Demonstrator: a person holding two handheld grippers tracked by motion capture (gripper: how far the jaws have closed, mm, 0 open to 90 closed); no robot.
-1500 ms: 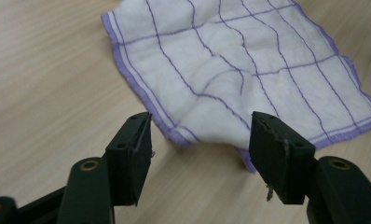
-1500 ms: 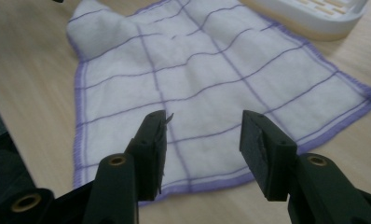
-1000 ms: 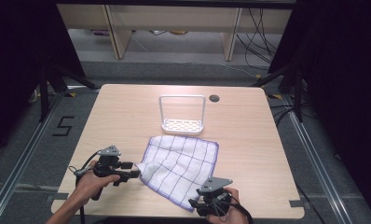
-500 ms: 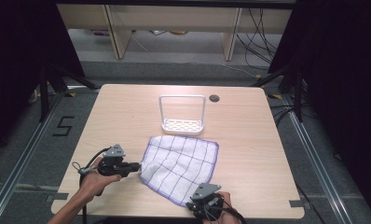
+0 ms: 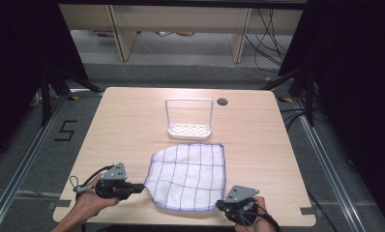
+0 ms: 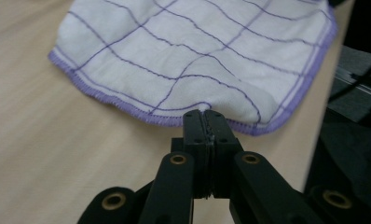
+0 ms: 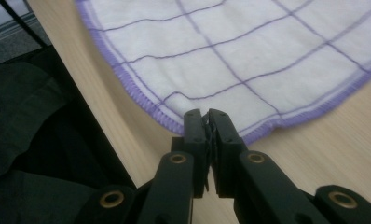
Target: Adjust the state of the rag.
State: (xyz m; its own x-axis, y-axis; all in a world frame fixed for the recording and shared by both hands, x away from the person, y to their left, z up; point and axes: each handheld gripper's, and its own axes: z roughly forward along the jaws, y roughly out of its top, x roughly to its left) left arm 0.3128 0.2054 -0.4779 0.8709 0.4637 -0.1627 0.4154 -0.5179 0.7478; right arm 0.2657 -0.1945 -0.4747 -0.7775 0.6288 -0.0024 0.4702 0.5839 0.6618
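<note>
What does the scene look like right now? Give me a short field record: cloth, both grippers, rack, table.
cloth: white cloth with purple grid lines, spread flat on the table's near half
left gripper: left gripper shut on the cloth's purple hem
right gripper: right gripper shut on the cloth's hem at the near corner
rack: white rack upright beyond the cloth, apart from it
table: light wooden table, round hole near far edge

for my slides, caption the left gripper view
Left gripper shut on the purple-stitched edge of the checked cloth on the table.
</note>
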